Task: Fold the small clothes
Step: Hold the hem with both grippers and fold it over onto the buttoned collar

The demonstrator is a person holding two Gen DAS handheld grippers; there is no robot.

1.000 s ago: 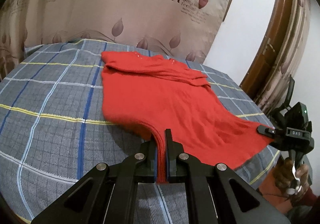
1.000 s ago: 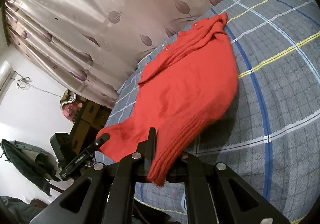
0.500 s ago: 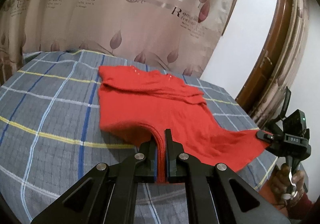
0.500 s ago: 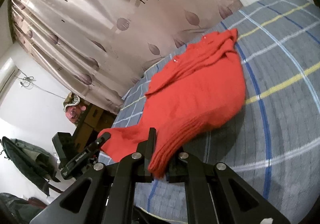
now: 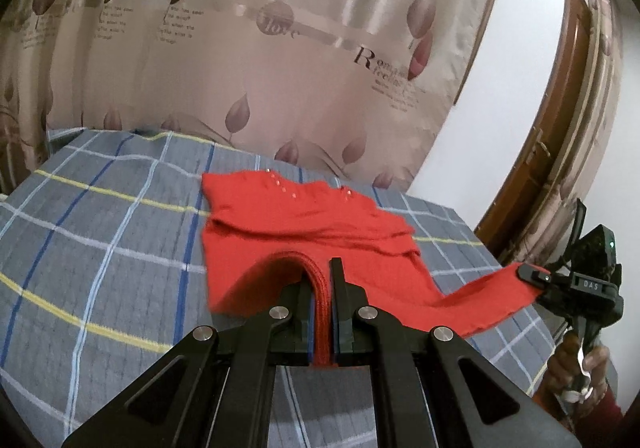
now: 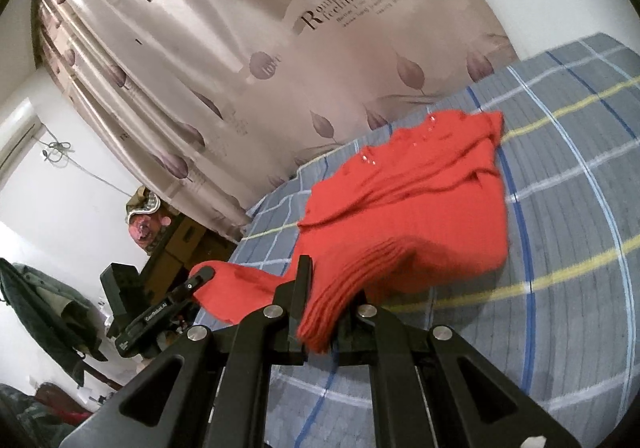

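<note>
Garment (image 5: pixel 304 224) on the bed (image 5: pixel 100 248), near edge lifted between left gripper (image 5: pixel 322 280) and right gripper (image 6: pixel 324 288); curtain (image 5: pixel 240 48) behind.

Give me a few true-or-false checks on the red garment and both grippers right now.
1. The left gripper is shut on the red garment. True.
2. The right gripper is open and empty. False: it is shut on the garment's ribbed edge.
3. The garment's far part rests on the checked bedspread. True.
4. The garment is blue. False: it is red.
5. A curtain with leaf prints hangs behind the bed. True.
</note>
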